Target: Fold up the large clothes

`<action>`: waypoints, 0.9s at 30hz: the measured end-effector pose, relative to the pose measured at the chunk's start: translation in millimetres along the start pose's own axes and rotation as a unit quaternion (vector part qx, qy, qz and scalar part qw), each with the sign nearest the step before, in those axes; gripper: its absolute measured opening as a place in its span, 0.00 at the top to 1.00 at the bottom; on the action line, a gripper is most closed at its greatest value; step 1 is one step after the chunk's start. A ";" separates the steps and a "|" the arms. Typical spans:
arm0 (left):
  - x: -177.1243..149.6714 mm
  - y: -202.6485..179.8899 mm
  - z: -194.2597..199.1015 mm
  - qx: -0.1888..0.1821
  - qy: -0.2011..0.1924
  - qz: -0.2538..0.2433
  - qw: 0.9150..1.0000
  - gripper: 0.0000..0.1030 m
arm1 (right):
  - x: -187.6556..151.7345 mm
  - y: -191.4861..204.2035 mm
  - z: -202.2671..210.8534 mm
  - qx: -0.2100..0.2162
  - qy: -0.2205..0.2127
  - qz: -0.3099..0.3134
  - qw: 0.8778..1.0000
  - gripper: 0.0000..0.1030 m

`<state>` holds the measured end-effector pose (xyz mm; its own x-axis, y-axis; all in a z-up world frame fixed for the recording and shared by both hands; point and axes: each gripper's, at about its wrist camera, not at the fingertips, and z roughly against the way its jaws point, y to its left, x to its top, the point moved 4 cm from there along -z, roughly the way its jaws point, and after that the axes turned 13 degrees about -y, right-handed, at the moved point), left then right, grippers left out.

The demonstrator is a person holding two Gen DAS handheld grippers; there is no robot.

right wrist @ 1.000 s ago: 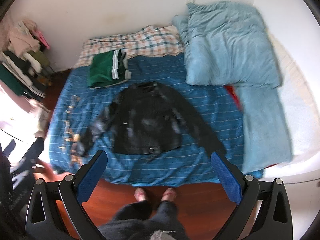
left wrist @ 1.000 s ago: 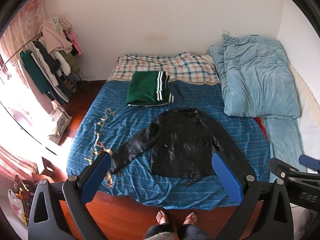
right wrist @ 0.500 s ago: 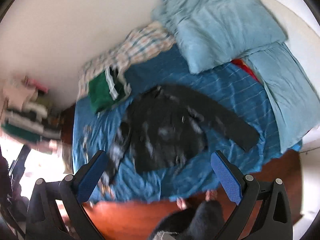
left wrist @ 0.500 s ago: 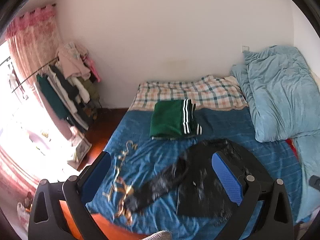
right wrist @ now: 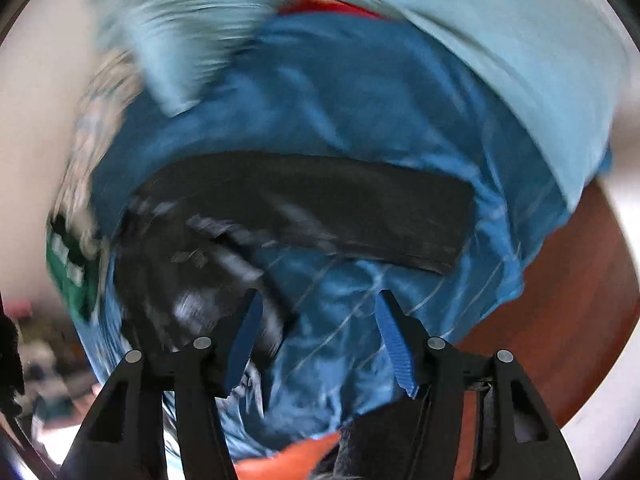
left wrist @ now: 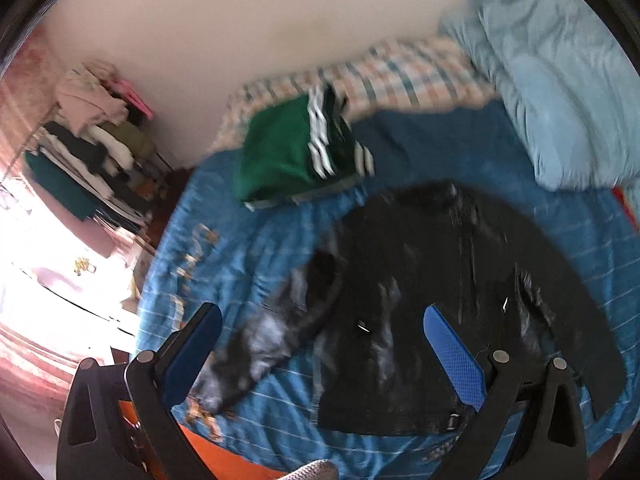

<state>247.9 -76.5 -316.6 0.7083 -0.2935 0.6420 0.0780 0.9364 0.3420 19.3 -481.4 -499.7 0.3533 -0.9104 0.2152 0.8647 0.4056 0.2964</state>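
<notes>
Jacket: my black jacket [left wrist: 452, 300] lies spread flat on the bed [left wrist: 248, 248], one sleeve [left wrist: 276, 328] stretched toward the bed's near left corner, the other sleeve [right wrist: 320, 208] laid out straight across the blue striped cover
Left tool: my left tool [left wrist: 324, 344] hangs above the jacket with its blue pads wide apart, nothing between them, touching no cloth
Right tool: my right tool [right wrist: 320, 336] points steeply down at the cover just below the straight sleeve; its jaws are closing, only bare cover showing between them, no cloth pinched
Green clothes: a folded green garment [left wrist: 296, 156] sits beyond the jacket's collar, near the checked sheet [left wrist: 400, 76]
Pillows: light blue pillows [left wrist: 560, 92] lie along the right side
Blur: both views are smeared
</notes>
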 end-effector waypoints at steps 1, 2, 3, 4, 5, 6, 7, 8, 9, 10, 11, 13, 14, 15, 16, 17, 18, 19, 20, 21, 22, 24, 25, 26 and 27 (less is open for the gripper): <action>-9.0 -14.9 -21.0 0.001 0.023 -0.003 1.000 0.00 | 3.9 -27.0 -19.2 -0.012 0.003 -0.037 0.999 0.35; -17.2 -27.2 -39.9 -0.002 0.045 -0.003 0.999 0.00 | 4.8 -47.3 -35.3 -0.025 0.007 -0.066 0.997 0.34; -22.8 -35.5 -54.8 -0.006 0.059 -0.003 0.998 0.00 | 5.5 -66.6 -50.6 -0.036 0.012 -0.090 0.995 0.33; -29.3 -47.4 -71.8 -0.007 0.071 -0.004 0.997 0.00 | 5.9 -90.0 -70.0 -0.054 0.019 -0.113 0.992 0.32; -34.5 -59.3 -87.1 -0.005 0.080 -0.009 0.997 0.00 | 4.6 -105.4 -82.2 -0.063 0.024 -0.127 0.990 0.31; -40.4 -72.1 -103.0 -0.004 0.084 -0.014 0.996 0.00 | 4.4 -122.0 -95.1 -0.071 0.026 -0.143 0.987 0.29; -45.6 -83.6 -116.3 -0.005 0.090 -0.022 0.996 0.00 | 5.0 -139.5 -108.7 -0.080 0.027 -0.159 0.984 0.24; -50.1 -95.7 -130.4 -0.004 0.098 -0.032 0.995 0.00 | 4.9 -148.3 -116.3 -0.082 0.029 -0.168 0.982 0.21; -55.8 -108.1 -144.1 -0.007 0.107 -0.040 0.993 0.00 | 5.5 -162.1 -128.5 -0.085 0.030 -0.183 0.979 0.20; -61.7 -119.9 -156.8 -0.012 0.117 -0.047 0.992 0.00 | 6.7 -173.6 -142.1 -0.086 0.030 -0.196 0.976 0.20; -65.5 -126.9 -164.3 -0.014 0.124 -0.053 0.991 0.00 | 7.2 -181.2 -154.7 -0.082 0.033 -0.205 0.975 0.20; -72.0 -146.0 -183.1 -0.028 0.134 -0.067 0.988 0.00 | 6.8 -190.1 -180.3 -0.064 0.045 -0.226 0.971 0.14; -74.5 -152.7 -188.8 -0.032 0.134 -0.075 0.988 0.00 | 7.2 -191.6 -186.9 -0.062 0.047 -0.232 0.970 0.14; -77.3 -161.8 -194.7 -0.037 0.135 -0.088 0.986 0.00 | 8.8 -192.2 -191.7 -0.059 0.044 -0.238 0.968 0.14; -76.5 -168.7 -200.2 -0.041 0.133 -0.091 0.986 0.00 | 11.6 -191.1 -192.0 -0.057 0.036 -0.241 0.968 0.16; -77.2 -174.2 -202.8 -0.048 0.131 -0.096 0.986 0.00 | 15.6 -187.2 -190.6 -0.048 0.028 -0.239 0.969 0.31; -76.4 -177.7 -205.3 -0.051 0.129 -0.100 0.985 0.00 | 18.9 -180.7 -186.4 -0.035 0.018 -0.236 0.971 0.35; -76.2 -181.4 -206.8 -0.057 0.127 -0.105 0.985 0.00 | 21.0 -174.6 -181.3 -0.034 0.011 -0.227 0.973 0.37; -75.0 -185.2 -208.8 -0.062 0.124 -0.107 0.984 0.00 | 23.5 -169.3 -176.2 -0.023 -0.001 -0.219 0.975 0.39; -75.4 -187.5 -208.4 -0.067 0.121 -0.111 0.984 0.00 | 23.9 -161.9 -169.7 -0.014 -0.009 -0.215 0.977 0.42; -74.6 -190.2 -209.3 -0.070 0.117 -0.116 0.984 0.00 | 23.7 -160.4 -168.7 -0.013 -0.011 -0.209 0.978 0.42; -76.0 -193.6 -210.4 -0.074 0.115 -0.124 0.983 0.00 | 19.4 -158.6 -176.2 -0.029 -0.005 -0.182 0.983 0.36; -77.0 -193.4 -212.1 -0.075 0.116 -0.123 0.983 0.00 | 15.3 -161.8 -190.1 -0.039 0.013 -0.176 0.984 0.32; -76.9 -193.0 -215.6 -0.077 0.117 -0.122 0.983 0.00 | 10.2 -157.0 -194.8 -0.035 0.022 -0.183 0.982 0.32; -78.7 -193.1 -216.9 -0.079 0.121 -0.121 0.982 0.00 | 7.4 -158.7 -199.0 -0.036 0.022 -0.192 0.981 0.31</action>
<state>329.3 -192.5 -582.0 0.7998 -0.4756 0.3662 0.3600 0.8683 0.3413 -44.1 -568.7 -730.3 0.0111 -0.9981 0.0605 0.9590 0.0277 0.2819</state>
